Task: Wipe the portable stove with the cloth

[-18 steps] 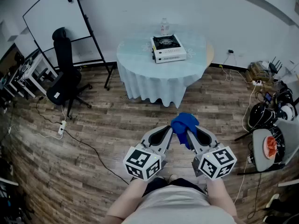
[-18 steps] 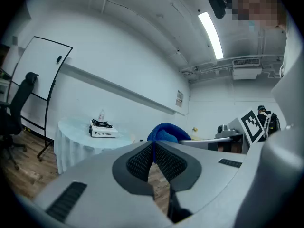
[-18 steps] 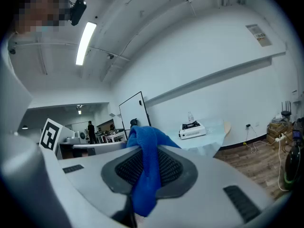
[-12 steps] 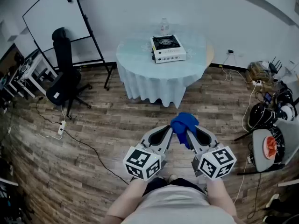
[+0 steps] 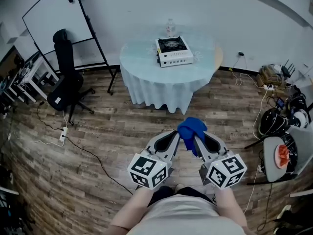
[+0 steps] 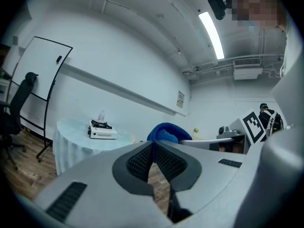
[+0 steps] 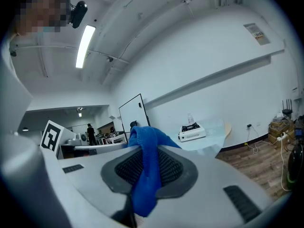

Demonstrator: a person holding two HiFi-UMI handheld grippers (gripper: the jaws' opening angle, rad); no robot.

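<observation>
Office or lab room, whiteboard (image 5: 53,14), swivel chair (image 5: 66,80), cables (image 5: 86,152) across wooden floor (image 5: 122,127)

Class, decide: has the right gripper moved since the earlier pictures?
No. In the head view the right gripper, shut on the cloth, stays equally short of the table; only the view itself drifted slightly.

No print could be read anywhere; a small notice (image 6: 180,99) hung on the wall, its lines too small to make out; the left cube (image 5: 150,170) and right cube (image 5: 225,170) bore only black-and-white square markers, no letters; the stove (image 5: 174,51) front was too small to read.
</observation>
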